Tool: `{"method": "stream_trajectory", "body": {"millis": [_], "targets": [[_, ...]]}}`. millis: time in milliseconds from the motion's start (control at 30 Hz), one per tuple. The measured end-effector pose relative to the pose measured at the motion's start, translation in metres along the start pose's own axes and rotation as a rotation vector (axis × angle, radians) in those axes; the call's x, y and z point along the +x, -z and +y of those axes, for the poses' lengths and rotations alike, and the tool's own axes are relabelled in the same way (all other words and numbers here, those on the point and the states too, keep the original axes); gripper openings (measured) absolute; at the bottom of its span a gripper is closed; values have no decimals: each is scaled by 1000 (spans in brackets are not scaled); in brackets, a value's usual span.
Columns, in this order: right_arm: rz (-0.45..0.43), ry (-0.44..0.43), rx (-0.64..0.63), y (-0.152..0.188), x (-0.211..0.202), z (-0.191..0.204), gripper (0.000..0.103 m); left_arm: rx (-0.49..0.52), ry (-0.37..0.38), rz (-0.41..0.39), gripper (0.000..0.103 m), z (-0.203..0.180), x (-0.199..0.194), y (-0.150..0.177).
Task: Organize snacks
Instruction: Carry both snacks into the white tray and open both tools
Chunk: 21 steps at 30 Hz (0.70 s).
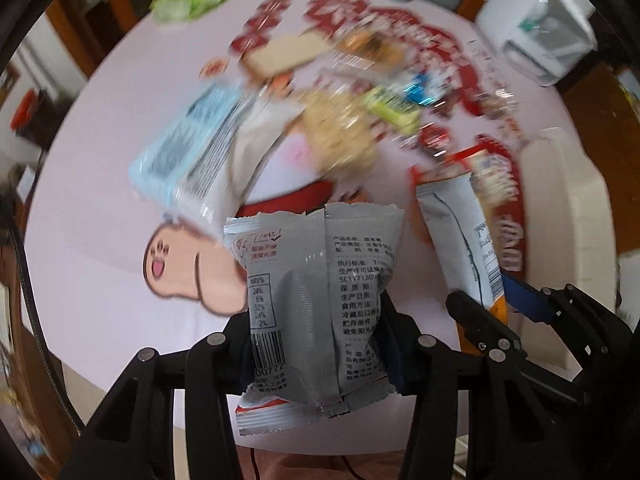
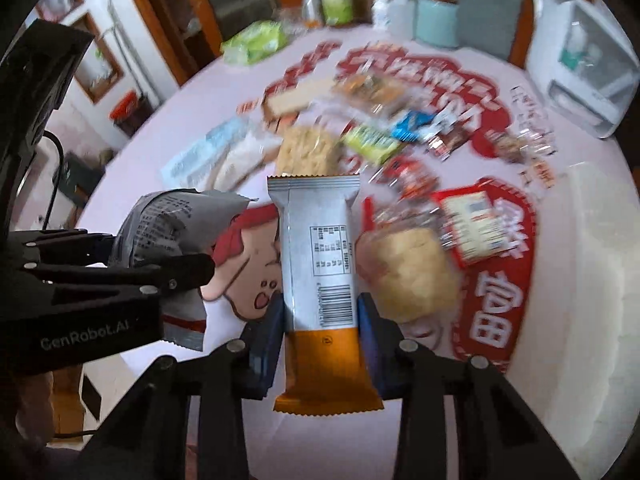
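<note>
Your left tool (image 1: 320,340) clamps a grey foil snack packet (image 1: 316,300); your right tool (image 2: 320,340) grips a silver-and-orange bar wrapper (image 2: 316,280). Beyond both tools, many loose snacks (image 2: 360,136) wait unsorted on the surface (image 1: 100,208).

Matte black linkage arms on left gripper (image 1: 318,344) and right gripper (image 2: 320,340), studded with round silver pivot screws; blue pads inside fingers (image 2: 266,344); white "GenRobot.AI" lettering on the housing.
</note>
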State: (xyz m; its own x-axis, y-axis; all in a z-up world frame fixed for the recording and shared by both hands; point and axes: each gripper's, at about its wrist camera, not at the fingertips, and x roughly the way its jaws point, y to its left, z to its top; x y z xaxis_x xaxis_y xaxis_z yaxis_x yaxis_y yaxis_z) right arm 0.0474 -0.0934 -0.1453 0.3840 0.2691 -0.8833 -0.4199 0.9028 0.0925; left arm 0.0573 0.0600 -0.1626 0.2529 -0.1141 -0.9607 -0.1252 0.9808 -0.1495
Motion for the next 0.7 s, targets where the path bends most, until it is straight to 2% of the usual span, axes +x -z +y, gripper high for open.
{"method": "stream_trajectory", "body": {"millis": [200, 400, 567, 700], "targets": [[-127, 75, 108, 3, -65, -40, 37, 127, 33, -109, 48, -46, -50, -14], [-228, 215, 243, 26, -124, -97, 37, 259, 113, -151, 48, -120, -73, -23], [-240, 321, 361, 51, -143, -146, 38, 387, 163, -169, 48, -194, -74, -26], [-200, 369, 454, 72, -140, -182, 38, 466, 186, -177, 48, -248, -68, -25]]}}
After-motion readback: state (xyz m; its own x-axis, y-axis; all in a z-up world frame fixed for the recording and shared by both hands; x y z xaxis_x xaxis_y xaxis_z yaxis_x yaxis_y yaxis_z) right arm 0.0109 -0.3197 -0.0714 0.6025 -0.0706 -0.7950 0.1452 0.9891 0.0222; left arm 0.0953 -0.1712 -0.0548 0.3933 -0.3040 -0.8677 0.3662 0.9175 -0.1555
